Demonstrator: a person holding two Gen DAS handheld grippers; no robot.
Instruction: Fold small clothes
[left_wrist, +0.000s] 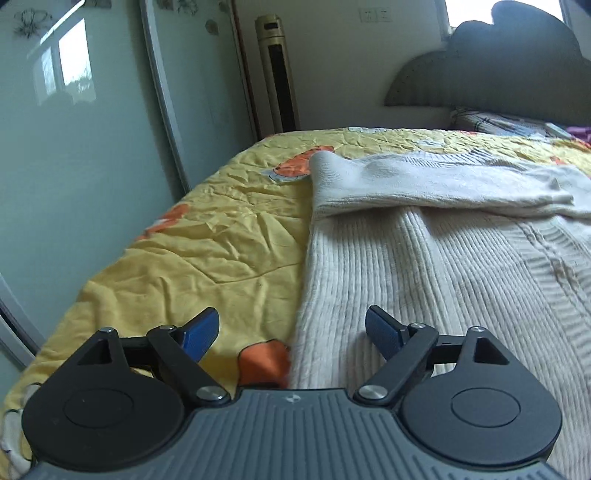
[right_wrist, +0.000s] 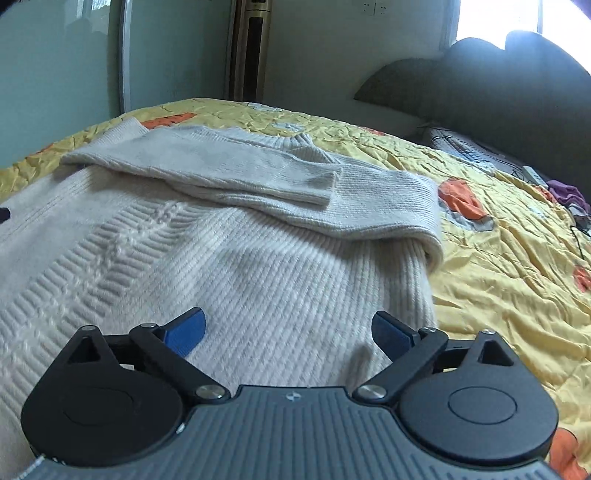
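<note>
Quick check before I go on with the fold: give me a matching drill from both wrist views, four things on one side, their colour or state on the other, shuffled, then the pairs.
Things:
1. sweater
2. bedspread
3. sleeves
4. left gripper

States:
A. yellow with orange patches
B. folded across the chest
C. jaws open, holding nothing
D. cream knit, lying flat on the bed

Pairs: 1-D, 2-A, 3-B, 4-C. The right gripper is open too.

We find no readable words or numbers; only a small, wordless round emblem sits on each gripper's grey ribbed housing (left_wrist: 295, 435).
</note>
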